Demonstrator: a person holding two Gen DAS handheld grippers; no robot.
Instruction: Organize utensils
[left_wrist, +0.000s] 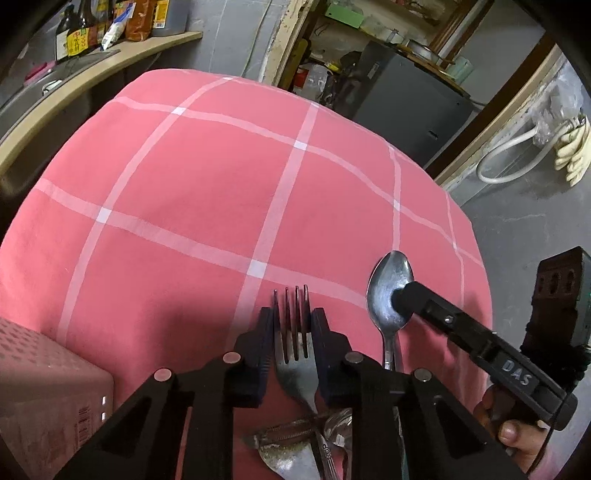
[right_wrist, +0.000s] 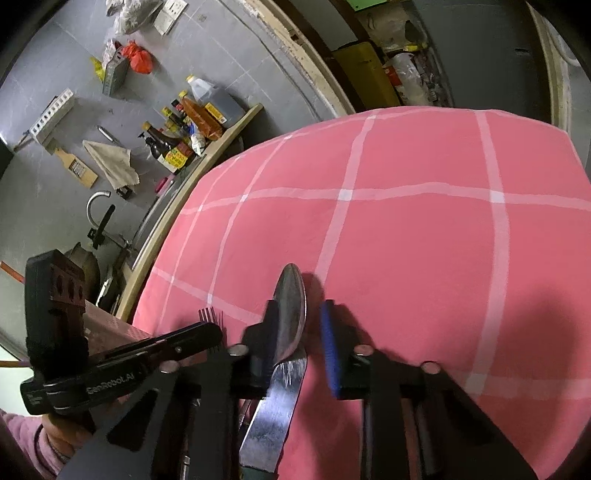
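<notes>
Left wrist view: left gripper (left_wrist: 292, 332) jaws clenched on a fork (left_wrist: 295, 354), lower centre, over the pink checked tabletop (left_wrist: 221, 184). Pink basket (left_wrist: 40, 376) at lower left. More cutlery (left_wrist: 295, 450) lies piled at bottom edge.

Right wrist view: right gripper (right_wrist: 295, 332) at lower centre, a spoon (right_wrist: 291, 310) against its left jaw; blue pad stands apart, so grasp uncertain. A knife (right_wrist: 273, 410) lies beneath.

Judgement: sorting barely begun; nothing visibly binned.

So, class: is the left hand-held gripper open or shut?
Shut on the fork: the left hand-held gripper has both pads against the fork's tines.
</notes>
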